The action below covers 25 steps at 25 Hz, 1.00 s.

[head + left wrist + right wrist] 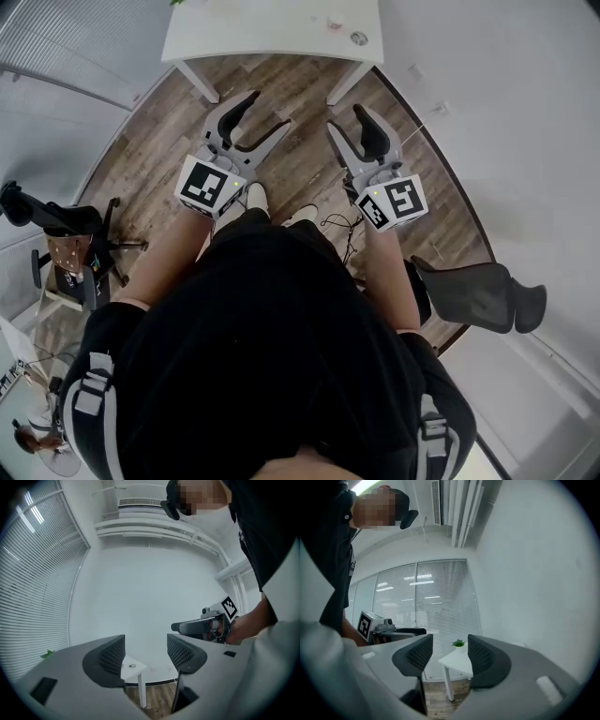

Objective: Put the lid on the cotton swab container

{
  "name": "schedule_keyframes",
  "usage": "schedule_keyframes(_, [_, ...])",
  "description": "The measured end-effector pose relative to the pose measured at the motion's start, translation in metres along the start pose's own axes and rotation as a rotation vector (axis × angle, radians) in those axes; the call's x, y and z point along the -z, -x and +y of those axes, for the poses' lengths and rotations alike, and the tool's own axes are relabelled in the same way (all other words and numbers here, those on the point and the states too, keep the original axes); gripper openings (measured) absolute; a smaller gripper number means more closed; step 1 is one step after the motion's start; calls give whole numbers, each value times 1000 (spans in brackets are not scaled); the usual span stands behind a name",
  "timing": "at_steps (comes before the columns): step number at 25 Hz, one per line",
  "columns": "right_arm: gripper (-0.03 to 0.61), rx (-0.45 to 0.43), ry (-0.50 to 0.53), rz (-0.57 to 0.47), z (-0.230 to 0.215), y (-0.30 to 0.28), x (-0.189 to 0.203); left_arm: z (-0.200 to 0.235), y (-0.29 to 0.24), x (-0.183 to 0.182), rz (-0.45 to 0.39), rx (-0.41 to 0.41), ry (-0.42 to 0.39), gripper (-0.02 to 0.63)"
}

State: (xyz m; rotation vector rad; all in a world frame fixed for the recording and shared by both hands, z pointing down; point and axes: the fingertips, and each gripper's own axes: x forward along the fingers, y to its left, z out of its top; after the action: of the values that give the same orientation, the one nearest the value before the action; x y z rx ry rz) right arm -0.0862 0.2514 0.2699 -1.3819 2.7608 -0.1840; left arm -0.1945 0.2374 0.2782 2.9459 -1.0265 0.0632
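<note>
Print: black-and-white square patterns, one on the left marker cube (210, 186) and one on the right marker cube (392, 202). That is all the marking that reads from here.
Left hand-held gripper (270, 110): jaws spread wide with only air between the ribbed pads, and it points ahead at the white worktop (272, 37).
Right hand-held gripper (345, 117): spread as well, empty and aimed the same way. It sits beside its partner and the two do not touch.
Arms: both bare forearms reach forward from the black-shirted body. They hold the grippers out over the wood floor (300, 169), short of the worktop's near edge.
Right hand (239, 629): wrapped round its gripper's handle, caught in the left gripper view.
Task's thing: a small round piece (359, 38) sits on the worktop near its right front corner, well apart from both grippers. It is too small to tell lid from container.
Second small item (335, 21): just behind it, and unclear.
Plant (459, 643): green, on the worktop.
Office chair (478, 295): black, at the person's right.
</note>
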Motion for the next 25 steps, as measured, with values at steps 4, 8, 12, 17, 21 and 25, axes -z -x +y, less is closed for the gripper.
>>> schedule_keyframes(4, [296, -21, -2, 2, 2, 1, -1, -2, -2, -2, 0, -2, -5, 302])
schedule_keyframes(8, [328, -37, 1, 3, 2, 3, -1, -8, -7, -4, 5, 6, -16, 318])
schedule_keyframes(12, [340, -32, -4, -1, -6, 11, -1, -14, -14, -3, 8, 4, -18, 321])
schedule_keyframes(17, [344, -35, -15, -8, -17, 26, -1, -27, -22, -4, 12, 1, -23, 322])
schedule_keyframes(21, [344, -37, -21, -21, -27, 42, -2, -41, -30, -4, 25, -6, -31, 322])
schedule_keyframes(25, [344, -37, -28, -27, -39, 62, -1, -60, -42, -7, 24, -15, -35, 321])
